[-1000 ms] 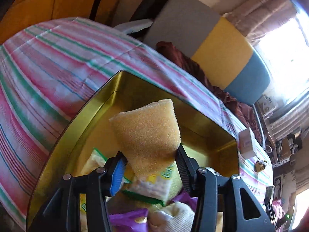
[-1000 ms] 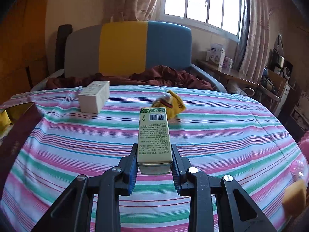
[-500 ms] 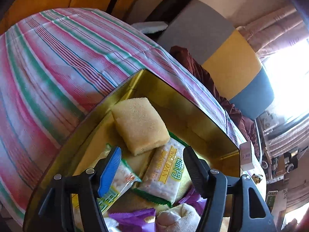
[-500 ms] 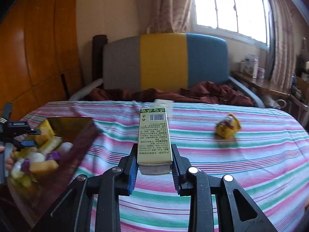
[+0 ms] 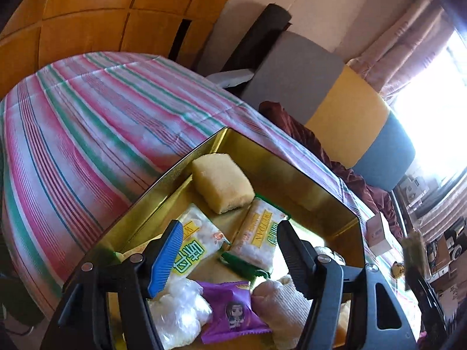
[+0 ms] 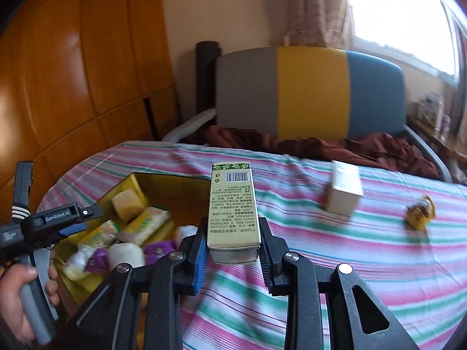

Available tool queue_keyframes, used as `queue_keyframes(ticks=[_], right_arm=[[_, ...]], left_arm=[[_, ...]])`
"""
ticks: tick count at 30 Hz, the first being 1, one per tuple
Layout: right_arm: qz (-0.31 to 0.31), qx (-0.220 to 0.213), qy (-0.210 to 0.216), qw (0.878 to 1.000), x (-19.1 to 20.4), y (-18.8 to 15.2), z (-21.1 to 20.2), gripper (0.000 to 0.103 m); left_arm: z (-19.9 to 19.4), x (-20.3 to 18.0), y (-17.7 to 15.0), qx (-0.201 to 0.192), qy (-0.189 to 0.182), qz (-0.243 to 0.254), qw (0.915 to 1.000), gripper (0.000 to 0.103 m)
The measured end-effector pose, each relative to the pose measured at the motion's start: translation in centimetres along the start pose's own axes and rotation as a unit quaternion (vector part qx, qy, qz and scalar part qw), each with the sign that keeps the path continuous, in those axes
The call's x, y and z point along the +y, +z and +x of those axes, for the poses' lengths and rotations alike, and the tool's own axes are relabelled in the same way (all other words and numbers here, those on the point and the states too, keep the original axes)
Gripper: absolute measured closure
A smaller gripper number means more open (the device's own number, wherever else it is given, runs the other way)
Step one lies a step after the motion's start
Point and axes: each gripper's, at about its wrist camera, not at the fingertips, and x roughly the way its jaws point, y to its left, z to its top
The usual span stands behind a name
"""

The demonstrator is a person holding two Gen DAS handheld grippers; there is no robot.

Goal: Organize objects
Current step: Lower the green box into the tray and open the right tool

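A gold tin box [image 5: 294, 157] [image 6: 163, 178] sits on the striped tablecloth and holds a yellow sponge [image 5: 221, 186] [image 6: 128, 204], snack packets [image 5: 256, 234] and a purple wrapper [image 5: 233, 312]. My left gripper [image 5: 229, 258] [image 6: 73, 223] hangs open above the box with nothing between its fingers. My right gripper [image 6: 232, 255] is shut on a tall green-and-cream carton [image 6: 233, 208], held above the cloth just right of the box. A hand [image 6: 17, 300] holds the left gripper's handle.
A white box [image 6: 343, 192] [image 5: 379, 233] and a small yellow toy [image 6: 420, 211] [image 5: 397, 269] lie on the tablecloth [image 6: 350, 262] to the right. A grey, yellow and blue chair back [image 6: 309, 93] stands behind the table. Wooden panelling [image 6: 73, 73] fills the left.
The left gripper let go of the sponge, which now lies in the box, and drew back with its jaws wide. The right gripper swung left with the carton toward the box.
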Motion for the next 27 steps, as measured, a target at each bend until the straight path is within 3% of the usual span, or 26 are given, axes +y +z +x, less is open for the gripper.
queue_keyframes(ticks=[3, 10, 22, 27], right_arm=[[-0.015, 0.014, 0.009, 1.000, 2.3, 0.7, 1.4, 0.072], [-0.023, 0.058, -0.003, 0.998, 5.2, 2.0, 4.6, 0.072], [-0.025, 0.127, -0.015, 0.991, 7.3, 3.2, 9.9, 0.072], [0.002, 0.147, -0.014, 0.989, 7.0, 3.6, 11.9, 0.072]], left_arm=[[-0.5, -0.7, 0.1, -0.002, -0.021, 0.007, 0.9998, 0.035], [-1.0, -1.2, 0.5, -0.014, -0.020, 0.015, 0.9996, 0.035], [-0.5, -0.2, 0.6, -0.002, -0.012, -0.004, 0.9999, 0.036], [-0.5, 0.1, 0.7, 0.000, -0.014, -0.012, 0.9998, 0.036]])
